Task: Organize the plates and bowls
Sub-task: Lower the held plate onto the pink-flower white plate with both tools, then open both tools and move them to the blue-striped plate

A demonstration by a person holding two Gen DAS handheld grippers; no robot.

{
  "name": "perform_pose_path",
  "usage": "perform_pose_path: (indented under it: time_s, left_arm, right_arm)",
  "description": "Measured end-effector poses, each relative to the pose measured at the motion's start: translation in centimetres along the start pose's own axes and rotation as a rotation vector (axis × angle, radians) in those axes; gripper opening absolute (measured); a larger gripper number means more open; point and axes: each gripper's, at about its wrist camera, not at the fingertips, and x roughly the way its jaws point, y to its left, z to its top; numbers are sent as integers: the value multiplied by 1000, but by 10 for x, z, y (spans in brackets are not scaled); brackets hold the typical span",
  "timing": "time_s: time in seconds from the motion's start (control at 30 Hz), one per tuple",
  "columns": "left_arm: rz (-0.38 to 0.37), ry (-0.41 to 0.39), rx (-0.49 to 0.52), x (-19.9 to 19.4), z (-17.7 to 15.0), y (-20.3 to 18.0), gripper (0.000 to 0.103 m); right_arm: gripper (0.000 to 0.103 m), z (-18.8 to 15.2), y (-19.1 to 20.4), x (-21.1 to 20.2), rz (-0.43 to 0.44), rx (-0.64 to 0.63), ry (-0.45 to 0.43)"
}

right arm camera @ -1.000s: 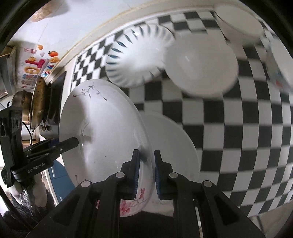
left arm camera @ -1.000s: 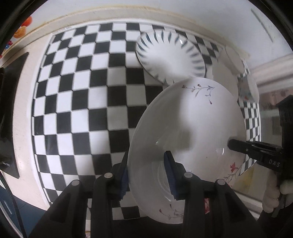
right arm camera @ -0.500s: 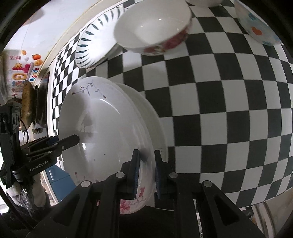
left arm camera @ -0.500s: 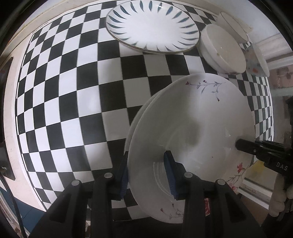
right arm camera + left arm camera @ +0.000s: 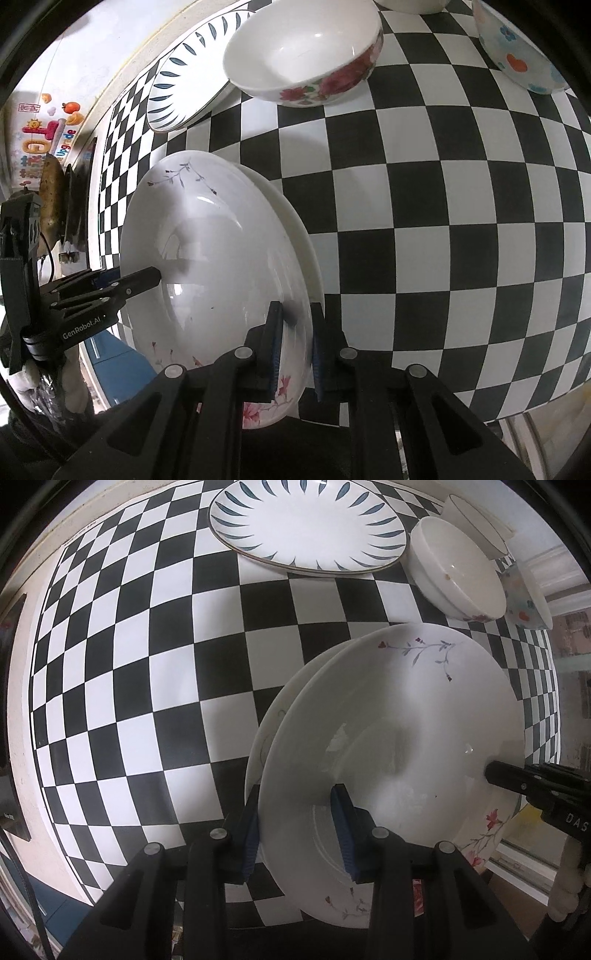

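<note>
A white floral plate (image 5: pixel 413 723) is held at opposite rims by both grippers, just over another white plate (image 5: pixel 273 709) on the checkered table. My left gripper (image 5: pixel 297 830) is shut on its near rim. My right gripper (image 5: pixel 295 345) is shut on the other rim of the floral plate (image 5: pixel 218 266); its finger also shows in the left wrist view (image 5: pixel 517 779). The lower plate's edge (image 5: pixel 295 221) shows at the right.
A blue-leaf plate (image 5: pixel 306 524) lies at the back. A white bowl with red flowers (image 5: pixel 303 51) stands next to it, and a bowl with blue and orange spots (image 5: pixel 517 51) beyond. The checkered tabletop (image 5: pixel 129 664) ends at a front edge under the grippers.
Both grippers have lowered the floral plate toward the table and onto the other white plate. The bowls and blue-leaf plate now look closer.
</note>
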Motion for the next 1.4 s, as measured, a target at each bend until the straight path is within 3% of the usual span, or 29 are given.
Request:
perform_pose_path:
  time_s: [0.37, 0.5, 0.6, 0.93, 1.13, 1.27, 1.3, 1.37, 1.4]
  left_arm:
    - [-20, 14, -20, 7, -12, 7, 33]
    - [-10, 8, -15, 6, -23, 7, 34]
    - [13, -6, -2, 4, -29, 6, 33]
    - [5, -8, -33, -1, -44, 16, 33]
    - [33, -67, -51, -28, -48, 21, 34]
    - [88, -149, -52, -54, -27, 24, 34]
    - [92, -164, -50, -58, -21, 26, 34]
    - [99, -202, -58, -63, -7, 35, 34]
    - [105, -249, -62, -68, 2, 39, 34]
  right_arm:
    - [16, -1, -3, -2, -8, 36, -6]
    - [18, -3, -2, -4, -67, 39, -9]
    - [18, -5, -4, -2, -32, 45, 6]
    - [18, -5, -1, -4, -46, 31, -9]
    - [18, -3, -2, -14, -40, 19, -19]
    - [18, 3, 5, -40, 2, 7, -69]
    - [19, 7, 9, -49, 19, -3, -86]
    - [31, 17, 15, -64, 34, -18, -118]
    - [46, 25, 19, -73, 41, -25, -150]
